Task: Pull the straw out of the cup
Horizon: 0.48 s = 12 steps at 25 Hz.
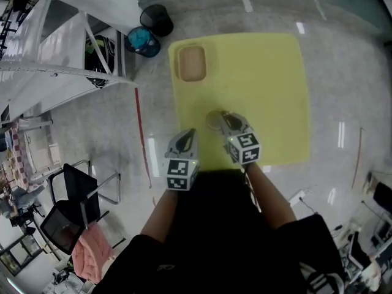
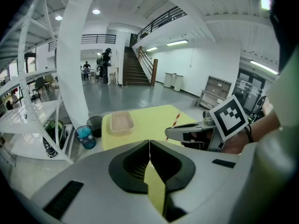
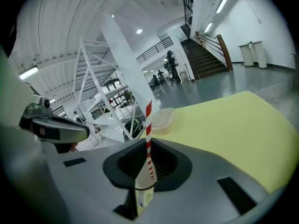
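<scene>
A yellow square counter point(image 1: 269, 84) stands on glossy grey floor point(image 1: 343, 54), with white metal racks point(image 1: 61, 72) at the left. The right gripper point(image 3: 148, 146) clamps a red-and-white striped straw point(image 3: 148, 120); the left gripper point(image 2: 149, 148) has its jaws together, empty.

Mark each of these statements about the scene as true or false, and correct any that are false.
1. The right gripper is shut on the red-and-white straw. True.
2. The left gripper is holding a cup. False: its jaws are together with nothing between them.
3. The clear container lies on the yellow mat. True.
4. The blue cup stands in the middle of the mat. False: it stands off the mat, beside a dark cup.
</scene>
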Motion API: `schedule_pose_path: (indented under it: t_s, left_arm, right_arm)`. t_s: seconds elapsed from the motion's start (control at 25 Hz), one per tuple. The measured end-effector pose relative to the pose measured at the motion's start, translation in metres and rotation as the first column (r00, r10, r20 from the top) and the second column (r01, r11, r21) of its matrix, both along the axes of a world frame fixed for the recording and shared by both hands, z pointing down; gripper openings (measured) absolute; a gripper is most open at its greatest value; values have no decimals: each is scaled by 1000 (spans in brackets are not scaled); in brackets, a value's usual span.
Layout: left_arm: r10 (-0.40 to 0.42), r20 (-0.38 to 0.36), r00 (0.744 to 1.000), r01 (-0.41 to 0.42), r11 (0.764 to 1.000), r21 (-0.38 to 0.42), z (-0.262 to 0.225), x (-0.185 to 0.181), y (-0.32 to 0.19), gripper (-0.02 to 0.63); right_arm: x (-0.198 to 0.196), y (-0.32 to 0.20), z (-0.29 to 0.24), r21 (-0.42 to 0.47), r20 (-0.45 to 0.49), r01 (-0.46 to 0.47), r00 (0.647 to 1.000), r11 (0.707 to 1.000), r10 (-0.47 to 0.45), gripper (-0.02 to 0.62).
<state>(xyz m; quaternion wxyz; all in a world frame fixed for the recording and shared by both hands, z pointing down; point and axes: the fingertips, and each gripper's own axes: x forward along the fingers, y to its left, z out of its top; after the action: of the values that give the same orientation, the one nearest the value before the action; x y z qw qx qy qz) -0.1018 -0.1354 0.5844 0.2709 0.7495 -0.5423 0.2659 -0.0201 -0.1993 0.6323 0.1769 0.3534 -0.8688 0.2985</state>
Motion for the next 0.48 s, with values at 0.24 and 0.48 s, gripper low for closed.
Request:
schedule_pose_path:
  t_s: [0.24,0.48]
  left_arm:
    - [33,-24,999,-32,999,28,-10,-1,9,44]
    - [42,-45,998,-38,995,87,-31,-12,18,44]
  right_arm:
    - [1,6,-18,57,-31,-22,999,998,24,37]
    - [1,28,-48,117,-74,-38,996,992,47,37]
